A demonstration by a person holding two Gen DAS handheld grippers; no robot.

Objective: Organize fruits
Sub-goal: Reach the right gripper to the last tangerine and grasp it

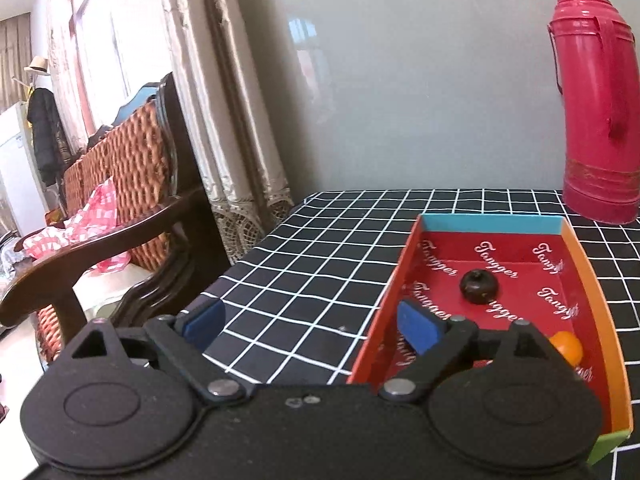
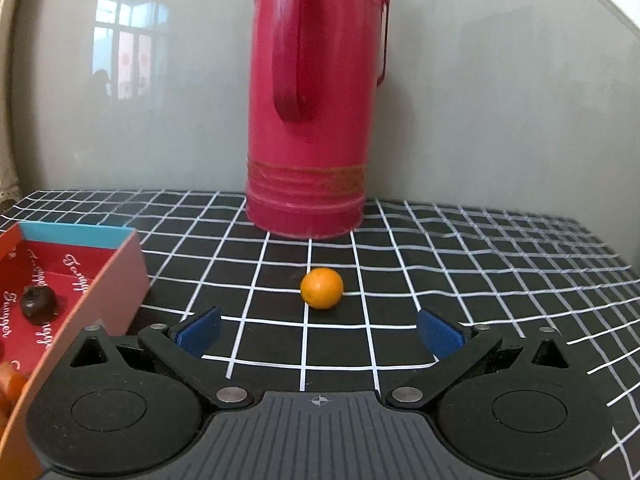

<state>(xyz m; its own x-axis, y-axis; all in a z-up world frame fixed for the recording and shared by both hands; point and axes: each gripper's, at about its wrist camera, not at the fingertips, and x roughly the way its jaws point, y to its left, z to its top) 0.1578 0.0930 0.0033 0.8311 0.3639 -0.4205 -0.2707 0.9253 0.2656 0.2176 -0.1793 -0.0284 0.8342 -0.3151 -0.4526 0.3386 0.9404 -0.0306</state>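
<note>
A small orange fruit (image 2: 322,288) lies on the black grid tablecloth (image 2: 440,280), in front of my right gripper (image 2: 318,330), which is open and empty, a little short of it. An open red cardboard box (image 1: 576,248) holds a dark round fruit (image 1: 479,287) and an orange fruit (image 1: 567,346). My left gripper (image 1: 310,320) is open and empty, its right finger over the box's left wall. The box (image 2: 120,276) and the dark fruit (image 2: 38,302) also show at the left of the right wrist view, with orange pieces (image 2: 10,384) at its near end.
A tall red thermos (image 2: 316,120) stands behind the loose orange, near the grey wall; it also shows in the left wrist view (image 1: 596,100). The table's left edge (image 1: 248,256) borders a curtain (image 1: 224,120) and a wooden wicker chair (image 1: 120,200).
</note>
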